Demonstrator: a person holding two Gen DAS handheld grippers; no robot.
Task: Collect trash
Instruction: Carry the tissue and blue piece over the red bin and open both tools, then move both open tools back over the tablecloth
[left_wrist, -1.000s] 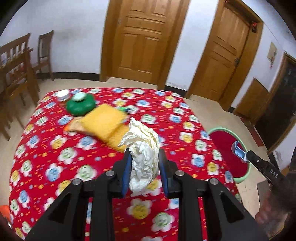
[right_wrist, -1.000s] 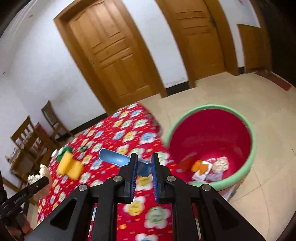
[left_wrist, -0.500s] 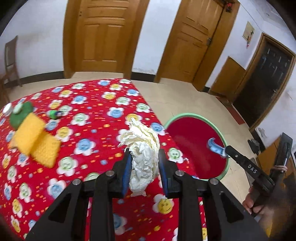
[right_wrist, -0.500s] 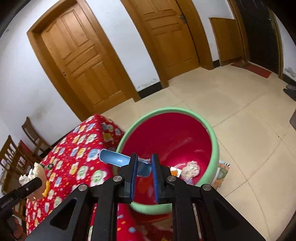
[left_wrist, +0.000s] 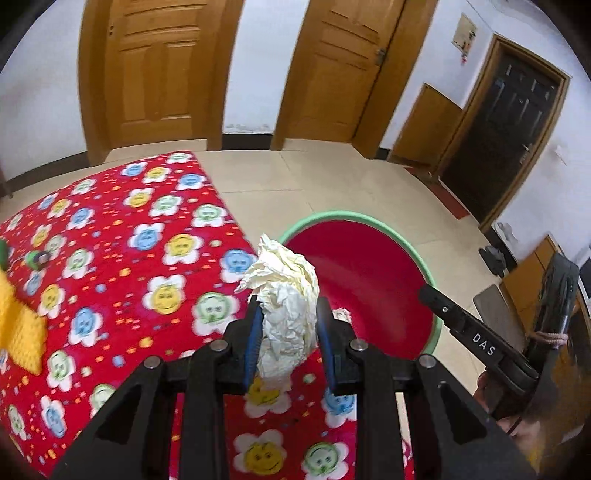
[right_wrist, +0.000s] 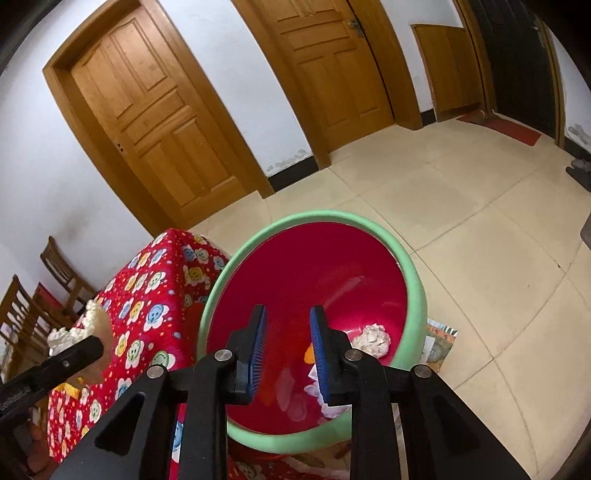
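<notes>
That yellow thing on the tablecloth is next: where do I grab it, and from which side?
Probably the edge facing the bin: the yellow thing lies flat and low on the tablecloth, with nothing beside that edge. Come down from above, jaws straddling the edge, and pinch. It is blurred and partly out of frame, so confirm thickness first.
</notes>
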